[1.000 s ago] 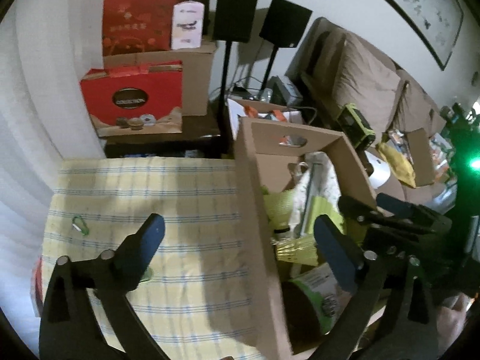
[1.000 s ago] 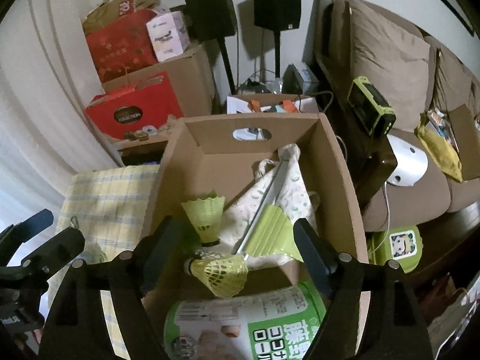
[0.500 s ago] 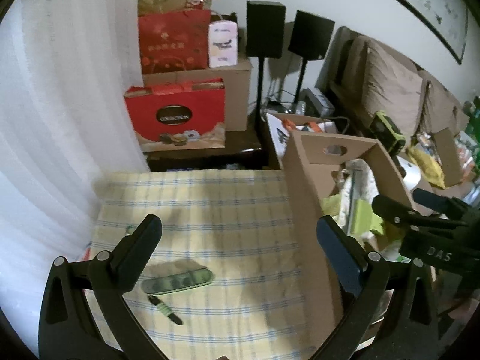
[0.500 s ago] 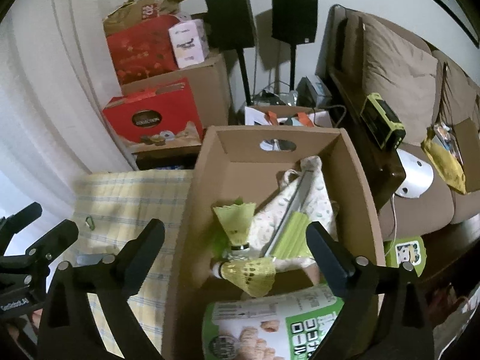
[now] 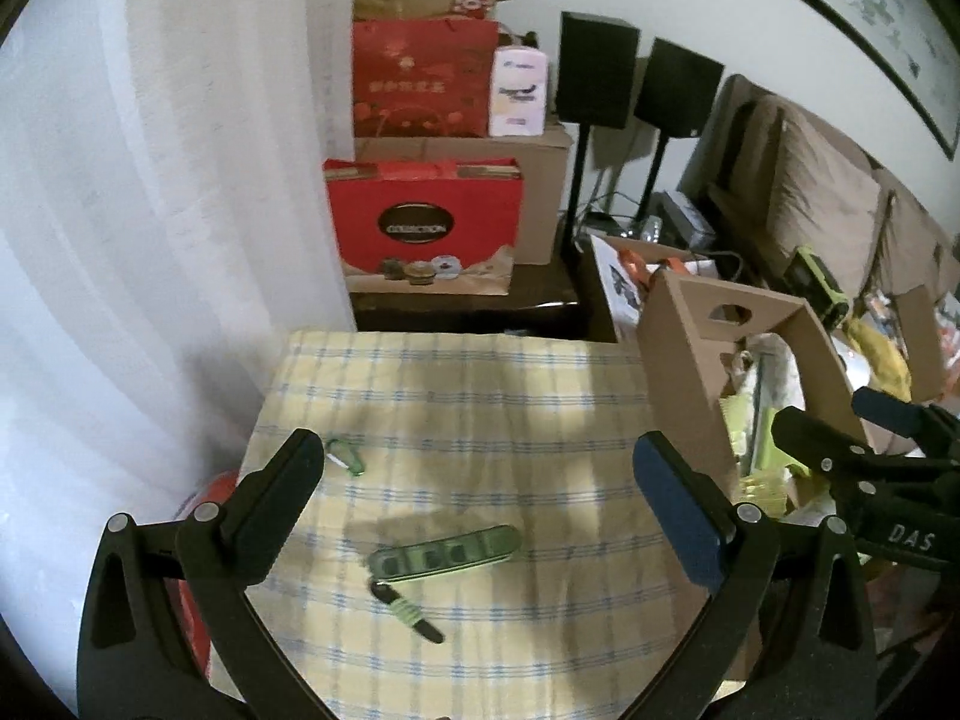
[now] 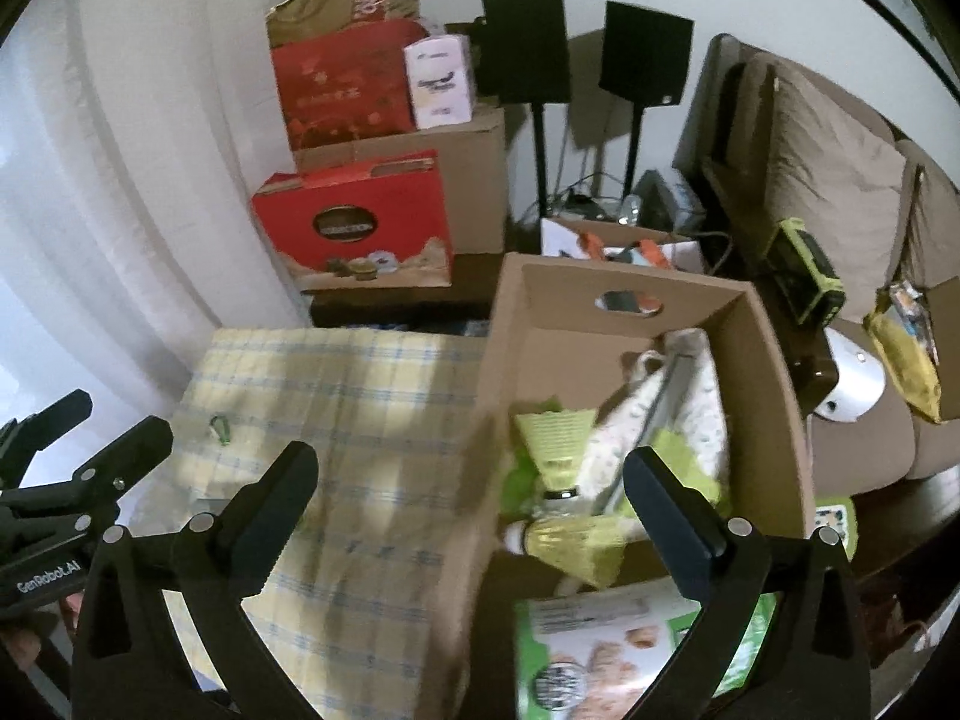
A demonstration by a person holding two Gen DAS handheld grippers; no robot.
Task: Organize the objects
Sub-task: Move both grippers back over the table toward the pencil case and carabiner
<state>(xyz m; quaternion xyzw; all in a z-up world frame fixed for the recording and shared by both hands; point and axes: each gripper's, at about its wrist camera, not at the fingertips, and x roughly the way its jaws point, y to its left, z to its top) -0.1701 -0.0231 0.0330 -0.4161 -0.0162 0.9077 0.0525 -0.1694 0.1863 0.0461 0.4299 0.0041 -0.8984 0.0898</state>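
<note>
1. Checked yellow tablecloth (image 5: 480, 420) covers the work surface; cardboard box (image 6: 774, 396) sits on its right side, sofa and gift boxes in the far clutter.
2. Step in hand, my read: between picks. Box already holds shuttlecocks (image 6: 555, 450), a patterned cloth pouch and a green snack canister (image 6: 606, 642) at its near end.
3. Left gripper (image 5: 480, 480) – jaws wide apart, nothing between them, hovering over the cloth.
4. Right gripper (image 6: 471, 492) – jaws have just been opening, now fully apart and empty, straddling the box's left wall.
5. Remaining on the cloth: green multi-tool (image 5: 444, 552) near centre, small green-banded pen-like item (image 5: 408, 609) just nearer, green carabiner (image 5: 347, 455) far-left.
6. Next move probably calls for the left gripper to drop onto the multi-tool, jaws across its short side, then carry it right into the box.
7. Unclear – pen-like item's identity; box floor under the pouch hidden; canister cut off by the frame; red object at the cloth's left edge mostly covered.
</note>
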